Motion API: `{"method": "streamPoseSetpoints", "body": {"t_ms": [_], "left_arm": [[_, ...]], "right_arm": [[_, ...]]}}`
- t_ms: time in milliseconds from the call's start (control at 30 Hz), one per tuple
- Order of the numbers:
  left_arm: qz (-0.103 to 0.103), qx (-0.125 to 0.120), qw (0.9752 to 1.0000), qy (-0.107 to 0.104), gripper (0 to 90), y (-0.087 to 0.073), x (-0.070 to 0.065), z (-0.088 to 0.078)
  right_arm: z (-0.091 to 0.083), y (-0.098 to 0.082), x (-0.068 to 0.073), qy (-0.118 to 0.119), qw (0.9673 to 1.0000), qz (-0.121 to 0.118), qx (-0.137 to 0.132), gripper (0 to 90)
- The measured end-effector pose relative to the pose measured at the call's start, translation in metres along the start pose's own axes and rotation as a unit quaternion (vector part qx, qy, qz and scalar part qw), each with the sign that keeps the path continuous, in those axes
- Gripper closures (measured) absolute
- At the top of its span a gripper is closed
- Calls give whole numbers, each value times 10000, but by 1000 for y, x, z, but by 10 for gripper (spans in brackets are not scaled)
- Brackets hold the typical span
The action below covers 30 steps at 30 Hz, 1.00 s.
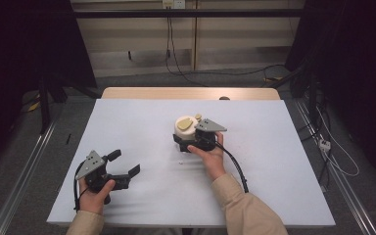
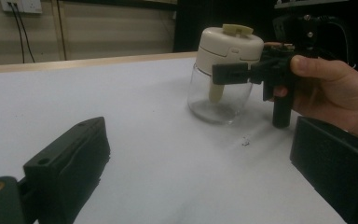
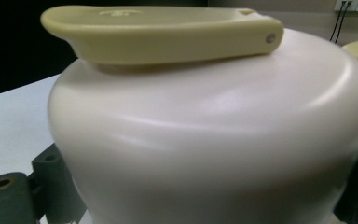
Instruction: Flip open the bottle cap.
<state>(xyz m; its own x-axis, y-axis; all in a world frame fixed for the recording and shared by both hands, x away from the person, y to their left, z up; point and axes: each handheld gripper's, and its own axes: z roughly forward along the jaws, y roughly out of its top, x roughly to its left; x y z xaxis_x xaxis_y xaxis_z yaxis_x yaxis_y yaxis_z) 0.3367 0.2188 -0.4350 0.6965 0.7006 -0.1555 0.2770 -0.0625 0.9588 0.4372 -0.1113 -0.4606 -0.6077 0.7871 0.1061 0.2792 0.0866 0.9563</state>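
Note:
A clear glass jar (image 2: 220, 95) with a cream lid (image 1: 185, 125) and a pale yellow flip handle (image 3: 158, 32) stands upright at the middle of the white table (image 1: 142, 122). My right gripper (image 1: 188, 137) is shut on the lid from the near right, one black jaw on each side, and a hand (image 2: 335, 88) holds it. From the right gripper view the lid (image 3: 205, 140) sits very close between the jaws. My left gripper (image 1: 126, 162) rests near the front left, open and holding nothing, well apart from the jar. Its own jaws frame the left gripper view, spread wide.
A small dark crumb (image 2: 245, 140) lies on the table just in front of the jar. A wooden strip (image 1: 191, 93) runs along the far edge with a small brown object (image 1: 223, 98) on it. Cables trail over the floor beyond and to the right.

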Motion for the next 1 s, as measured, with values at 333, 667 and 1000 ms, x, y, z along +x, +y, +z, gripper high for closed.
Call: {"method": "streamPoseSetpoints", "body": {"t_ms": [333,667,1000], "left_arm": [[-113,159,9998,45,63,9,-5,18],[-25,283,9995,-141,124,20,-13,37],[-149,446,9986,-230,278,31,-14,60]], "right_arm": [[0,0,0,2,10000,-11,37,66],[0,1,0,-5,10000,-19,62,66],[0,1,0,2,10000,-19,74,66]]}}
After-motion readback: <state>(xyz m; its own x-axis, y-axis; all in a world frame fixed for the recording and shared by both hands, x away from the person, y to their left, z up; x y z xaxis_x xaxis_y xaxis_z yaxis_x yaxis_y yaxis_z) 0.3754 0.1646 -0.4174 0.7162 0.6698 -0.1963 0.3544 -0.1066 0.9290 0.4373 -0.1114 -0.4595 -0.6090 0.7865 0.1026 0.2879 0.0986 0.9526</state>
